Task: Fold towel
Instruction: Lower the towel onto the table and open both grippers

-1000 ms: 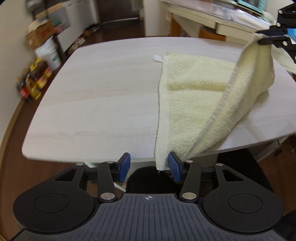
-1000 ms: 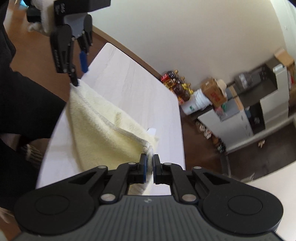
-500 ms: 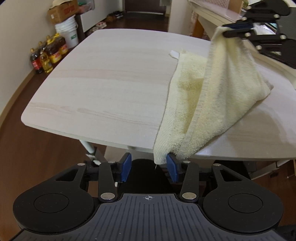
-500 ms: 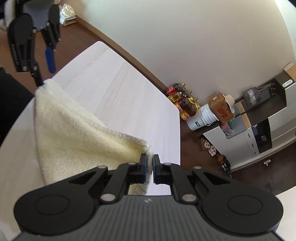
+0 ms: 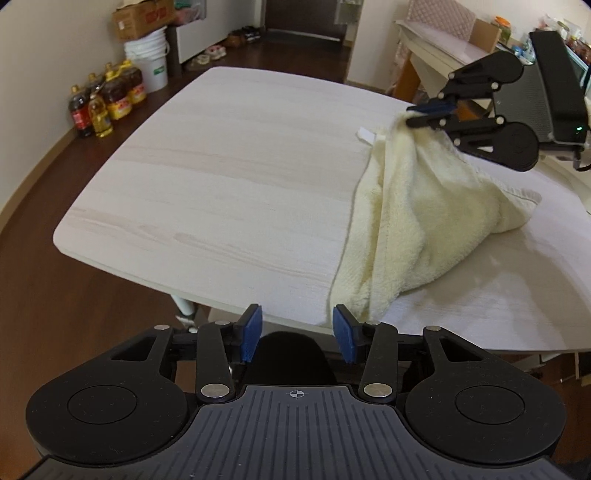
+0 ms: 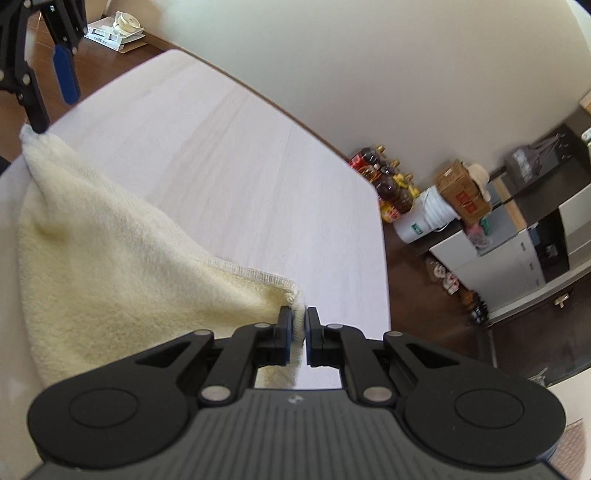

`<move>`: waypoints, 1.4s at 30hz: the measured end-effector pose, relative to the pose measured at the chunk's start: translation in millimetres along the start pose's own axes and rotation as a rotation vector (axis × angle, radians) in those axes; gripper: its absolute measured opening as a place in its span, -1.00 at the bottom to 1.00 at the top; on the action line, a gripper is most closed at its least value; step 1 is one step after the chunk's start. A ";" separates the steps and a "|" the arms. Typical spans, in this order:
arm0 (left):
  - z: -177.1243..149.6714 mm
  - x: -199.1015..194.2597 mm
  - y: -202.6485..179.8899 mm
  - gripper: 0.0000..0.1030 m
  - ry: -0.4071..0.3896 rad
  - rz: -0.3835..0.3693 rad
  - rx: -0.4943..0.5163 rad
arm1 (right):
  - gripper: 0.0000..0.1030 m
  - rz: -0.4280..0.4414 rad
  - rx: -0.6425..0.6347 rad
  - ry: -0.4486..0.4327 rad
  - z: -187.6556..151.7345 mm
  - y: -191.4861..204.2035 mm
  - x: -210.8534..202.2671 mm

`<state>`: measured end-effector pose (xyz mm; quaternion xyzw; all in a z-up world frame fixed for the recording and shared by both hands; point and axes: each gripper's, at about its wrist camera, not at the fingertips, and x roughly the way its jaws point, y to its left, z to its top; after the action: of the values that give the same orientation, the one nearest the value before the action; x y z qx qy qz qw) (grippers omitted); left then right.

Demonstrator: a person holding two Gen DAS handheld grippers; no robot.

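Jaws of right gripper pinch towel corner; left gripper gapes.

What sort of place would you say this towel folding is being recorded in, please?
Most likely a lived-in home, perhaps a dining area: cooking-oil bottles and a white bucket under a cardboard box stand on the wood floor, with shoes near a doorway beyond the pale table.

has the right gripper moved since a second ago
Yes. Holding the towel corner, the right gripper has swung in over the table, nearer the towel's white tag.
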<state>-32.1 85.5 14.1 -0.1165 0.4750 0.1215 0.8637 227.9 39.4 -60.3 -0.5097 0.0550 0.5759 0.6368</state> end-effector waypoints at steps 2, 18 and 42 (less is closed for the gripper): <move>-2.9 0.1 -0.6 -0.10 0.008 -0.003 0.002 | -0.68 0.008 0.014 0.005 -4.2 -0.5 6.5; 15.3 -9.0 2.4 -0.13 -0.096 -0.095 0.116 | -0.24 -0.153 0.329 0.019 -42.1 7.1 -77.1; 23.6 33.3 -31.5 -0.11 -0.152 -0.093 0.430 | -0.16 -0.441 0.934 0.219 -125.7 55.6 -154.4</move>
<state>13.9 66.6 0.8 0.0577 0.4178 -0.0142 0.9066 197.9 -164.9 -51.1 -0.2281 0.2634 0.2856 0.8928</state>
